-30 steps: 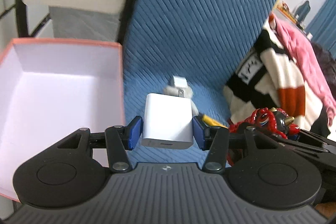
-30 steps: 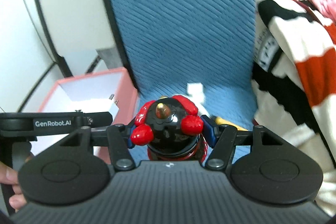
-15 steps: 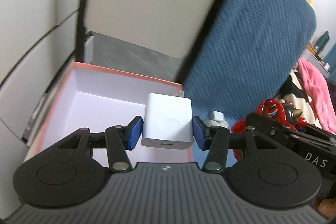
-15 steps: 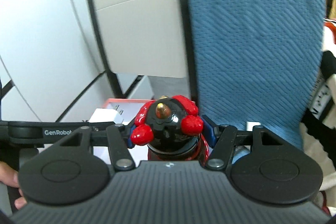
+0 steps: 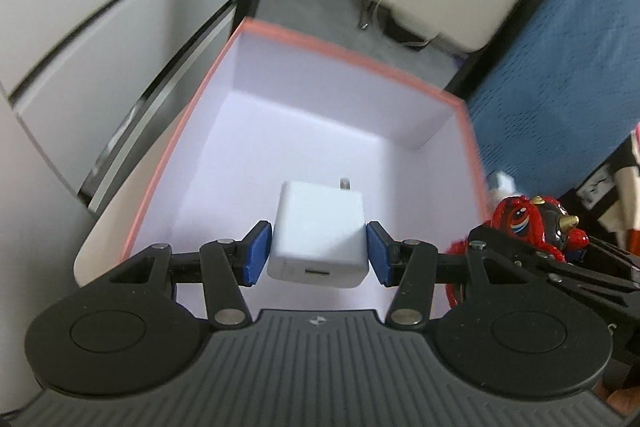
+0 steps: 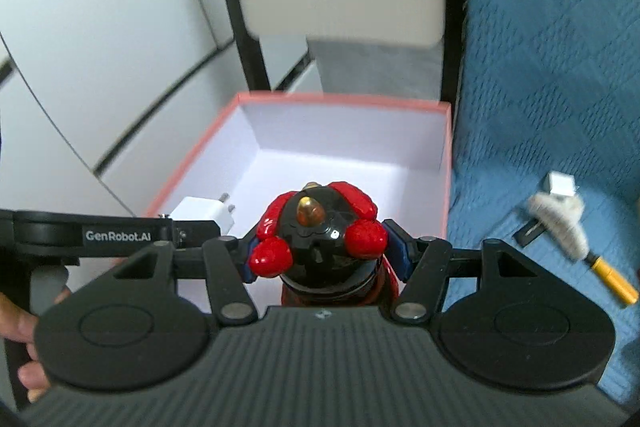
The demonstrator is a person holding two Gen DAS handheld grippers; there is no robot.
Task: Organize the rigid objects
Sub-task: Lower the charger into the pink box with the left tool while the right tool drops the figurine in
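Blue quilted bedspread (image 6: 552, 75) on the right. Open box (image 5: 400, 67), coral-rimmed, white inside, empty floor. Above it, glossy black-and-red toy figure (image 6: 320, 239) clamped between right gripper (image 6: 325, 254) fingers. Beside it, white square USB charger (image 5: 318, 241), prongs forward, pinched by left gripper (image 5: 318, 253) blue-padded fingers (image 5: 256, 253)

Both wrist views down over box (image 5: 400, 65)

A blue quilted cover (image 6: 552, 67) lies beside a white cabinet (image 6: 100, 27).
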